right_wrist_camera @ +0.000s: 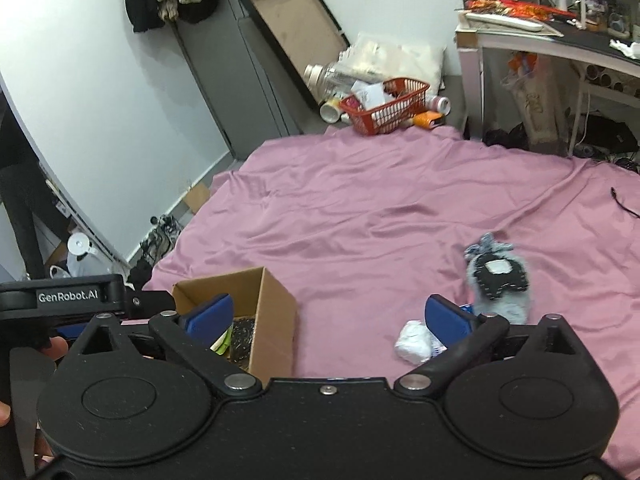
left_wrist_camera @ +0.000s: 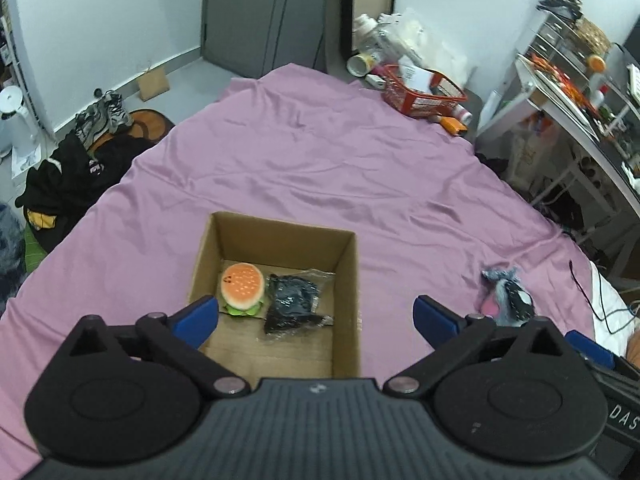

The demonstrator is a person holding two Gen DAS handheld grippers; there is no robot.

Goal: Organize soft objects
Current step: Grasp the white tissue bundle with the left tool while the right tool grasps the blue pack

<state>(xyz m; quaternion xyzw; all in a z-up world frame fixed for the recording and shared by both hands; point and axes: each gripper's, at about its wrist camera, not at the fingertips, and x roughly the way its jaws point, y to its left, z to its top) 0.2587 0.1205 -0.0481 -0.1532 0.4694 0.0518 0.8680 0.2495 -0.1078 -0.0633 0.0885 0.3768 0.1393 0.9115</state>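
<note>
Hovering above the cardboard box point(left_wrist_camera: 276, 300), the left gripper point(left_wrist_camera: 316, 316) has its blue pads spread wide with nothing between them. The box sits open-topped on the pink bedsheet point(left_wrist_camera: 320, 160), toward the near edge of the bed. Inside it, a plush burger point(left_wrist_camera: 243, 288) lies against the left wall, and just beside it on the right is a dark item in clear plastic wrap point(left_wrist_camera: 294, 304); the two appear to touch. Both sit slightly ahead of and below the left gripper's pads.

The right gripper point(right_wrist_camera: 328, 320) is likewise released, empty, and held over the sheet to the right of the box point(right_wrist_camera: 256, 312). A white crumpled soft bundle point(right_wrist_camera: 414, 342) lies on the sheet just inside its right pad, partly hidden by it. Beyond that pad, a grey fuzzy plush with a black patch point(right_wrist_camera: 498, 284) rests on the sheet, nearer the bed's right edge and well apart from the box.

At the far corner of the bed stands a red basket point(right_wrist_camera: 390, 110), tilted among bottles and bags.
</note>
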